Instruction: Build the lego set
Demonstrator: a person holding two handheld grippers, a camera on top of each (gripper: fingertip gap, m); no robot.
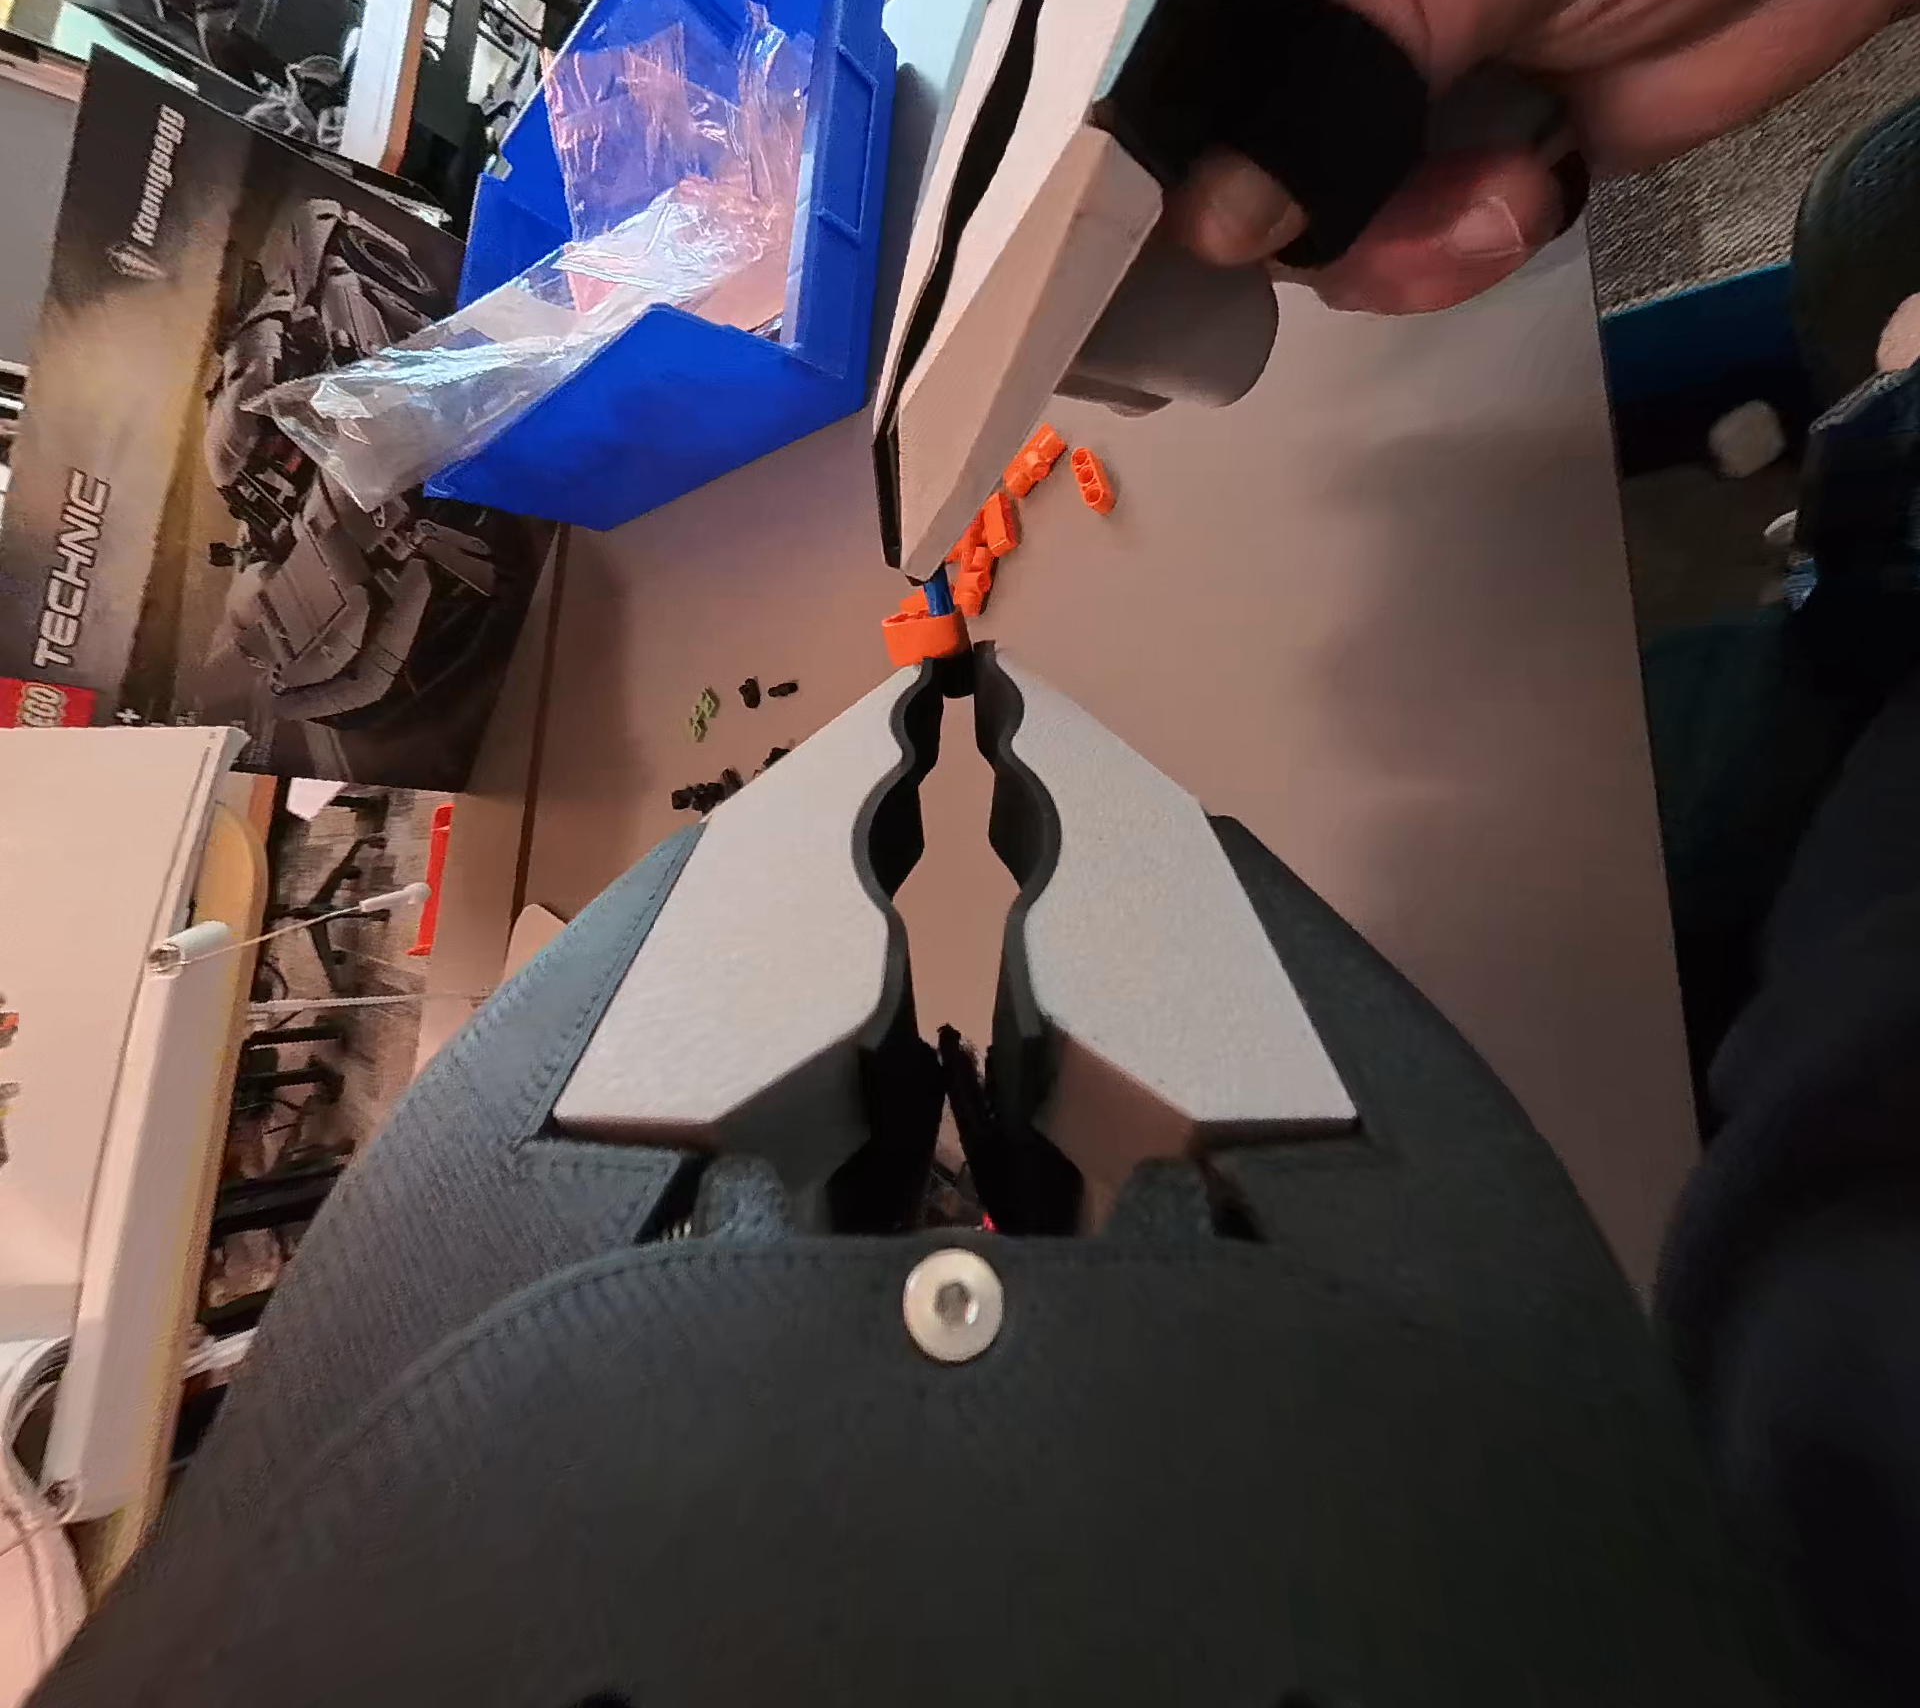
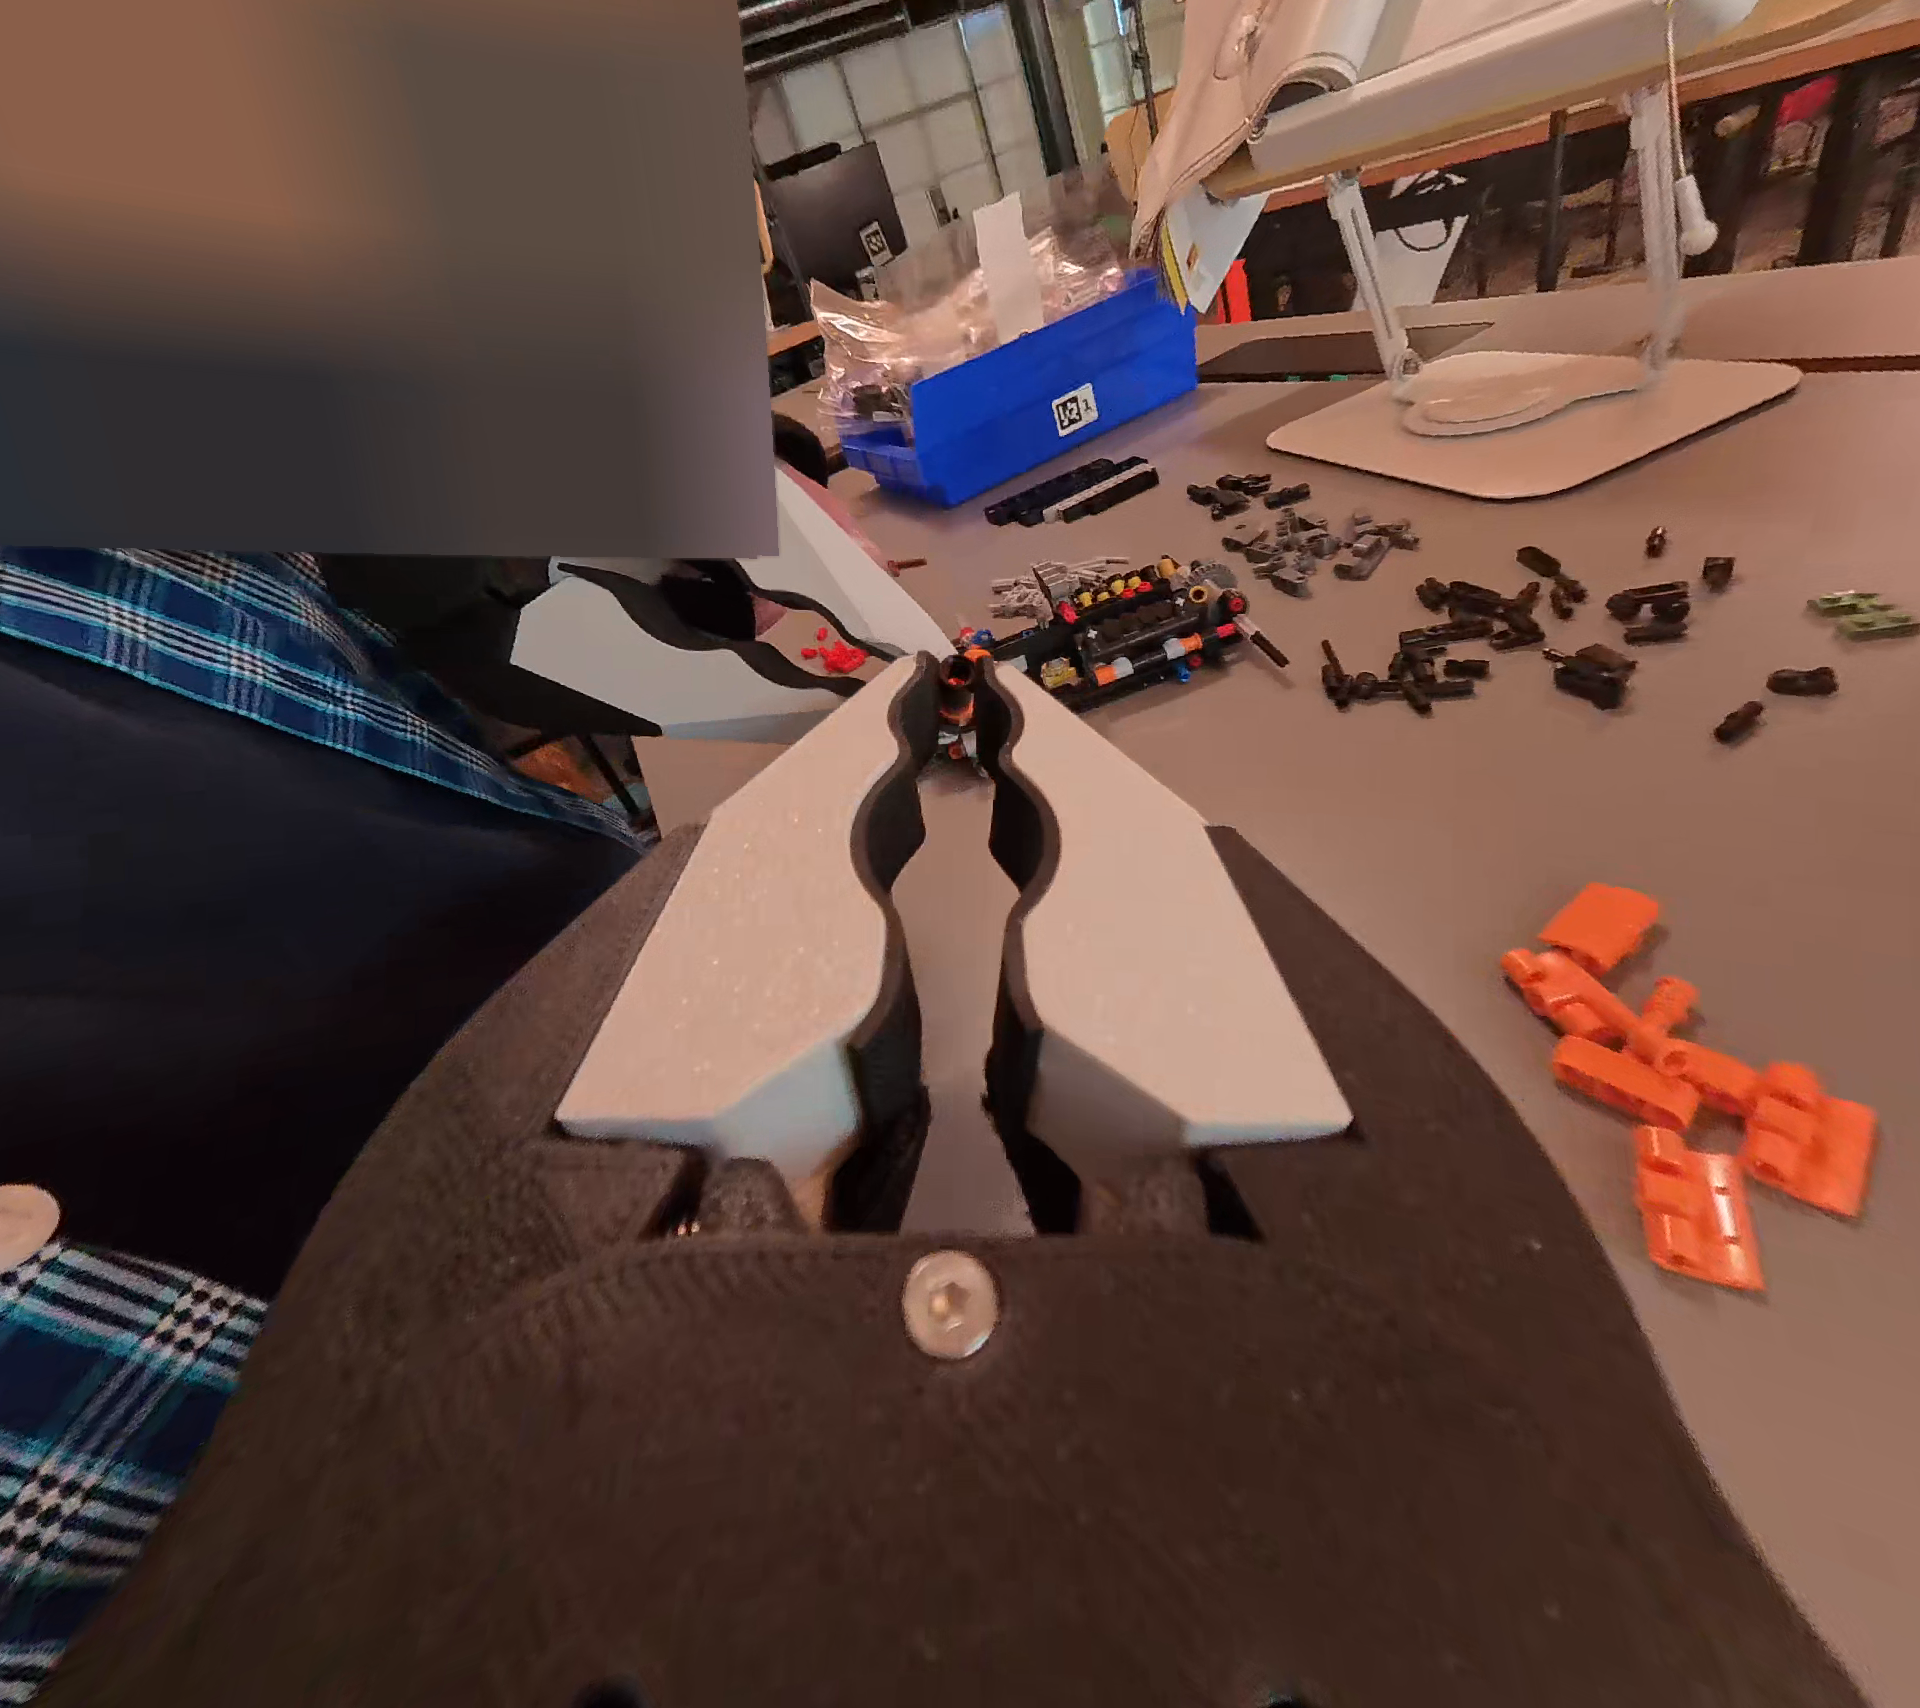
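My left gripper [image 1: 956, 669] is shut on a small black part joined to an orange connector [image 1: 914, 635], held above the grey table [image 1: 1351, 723]. My right gripper [image 1: 914, 562] comes in from above, shut on a thin blue pin [image 1: 940, 593] whose end meets the orange connector. In the right wrist view my right gripper [image 2: 956, 671] pinches a small orange-and-black piece [image 2: 956, 684] at its tips, and the left gripper [image 2: 883, 645] reaches in from the left, tip to tip. A partly built black assembly [image 2: 1132, 630] lies just beyond.
Loose orange parts [image 2: 1683, 1097] lie at the right, scattered black pins [image 2: 1475, 630] and green parts [image 2: 1865, 614] farther back. A blue bin [image 2: 1029, 411] holds plastic bags. A white book stand [image 2: 1507, 411] carries the open manual. The set's box [image 1: 260, 411] stands behind the bin.
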